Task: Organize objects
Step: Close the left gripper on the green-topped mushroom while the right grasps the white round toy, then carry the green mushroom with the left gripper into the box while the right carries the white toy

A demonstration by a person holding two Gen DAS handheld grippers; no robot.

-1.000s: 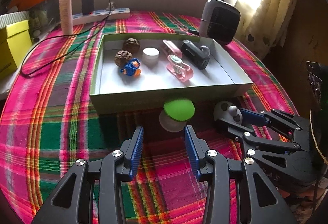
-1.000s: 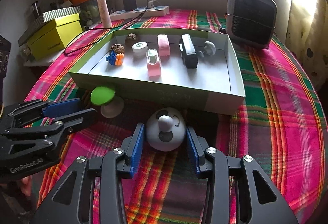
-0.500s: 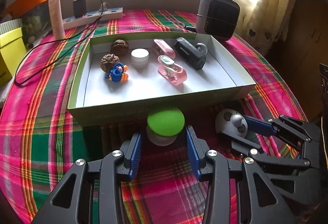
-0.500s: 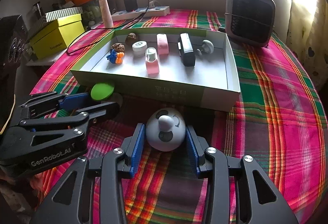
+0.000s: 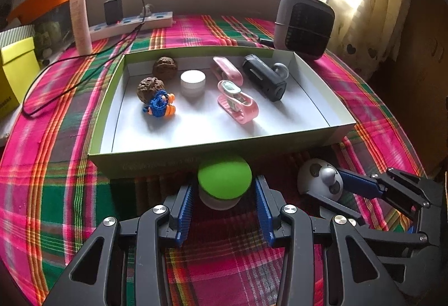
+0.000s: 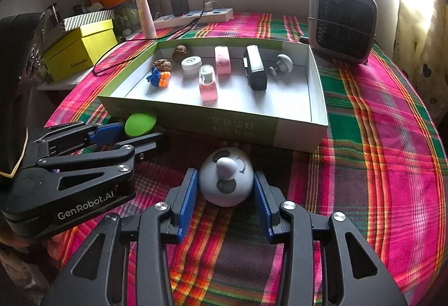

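Green-capped jar (image 5: 223,184): now between left gripper (image 5: 224,210) pads, ungripped; grasp comes next.
Right gripper (image 6: 226,195): unmoved, straddling white round toy (image 6: 226,180), contact unclear.

- The black left gripper (image 6: 140,135) has white letters on its side. They say "GenRobot.AI".
- The green and white box (image 6: 296,135) has pale signs on its front wall, in two rows. They look like Chinese writing, but they are too faint to read.
- The yellow box (image 6: 81,51) has a small dark word on its side. It is too tiny to read.
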